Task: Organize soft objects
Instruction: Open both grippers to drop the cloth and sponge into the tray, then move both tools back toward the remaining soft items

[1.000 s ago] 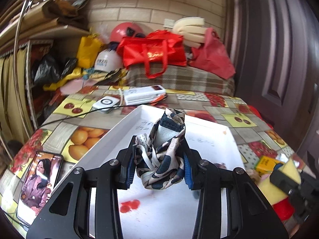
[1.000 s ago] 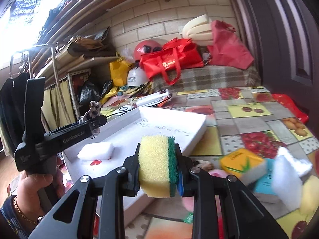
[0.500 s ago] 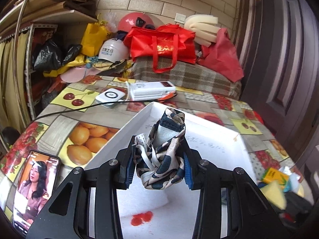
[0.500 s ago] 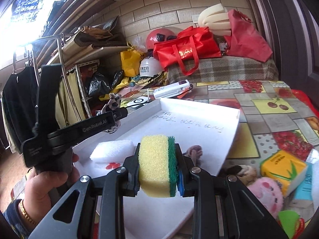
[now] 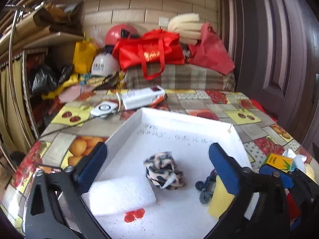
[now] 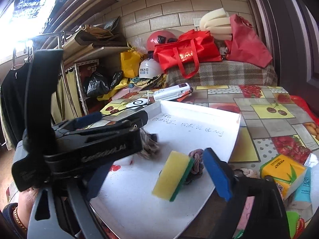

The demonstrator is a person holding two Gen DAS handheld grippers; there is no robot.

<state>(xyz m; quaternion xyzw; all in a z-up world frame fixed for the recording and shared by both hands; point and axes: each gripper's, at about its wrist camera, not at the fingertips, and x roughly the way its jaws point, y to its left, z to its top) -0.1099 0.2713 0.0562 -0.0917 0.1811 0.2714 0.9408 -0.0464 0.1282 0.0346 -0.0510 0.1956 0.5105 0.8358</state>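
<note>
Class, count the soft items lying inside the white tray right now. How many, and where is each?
4. In the white tray: white foam block near left, patterned scarf centre, yellow-green sponge and knotted rope toy right. The grippers may hide more.

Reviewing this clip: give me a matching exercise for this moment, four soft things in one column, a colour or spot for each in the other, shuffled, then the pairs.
Things:
1. patterned scarf
2. white foam block
3. scouring sponge
4. tissue pack

Descriptions:
A. yellow with a green side
B. on the tablecloth, outside the white tray
C. crumpled, mid-tray
D. beside a red stain on the tray floor

Pairs: 1-C, 2-D, 3-A, 4-B
</note>
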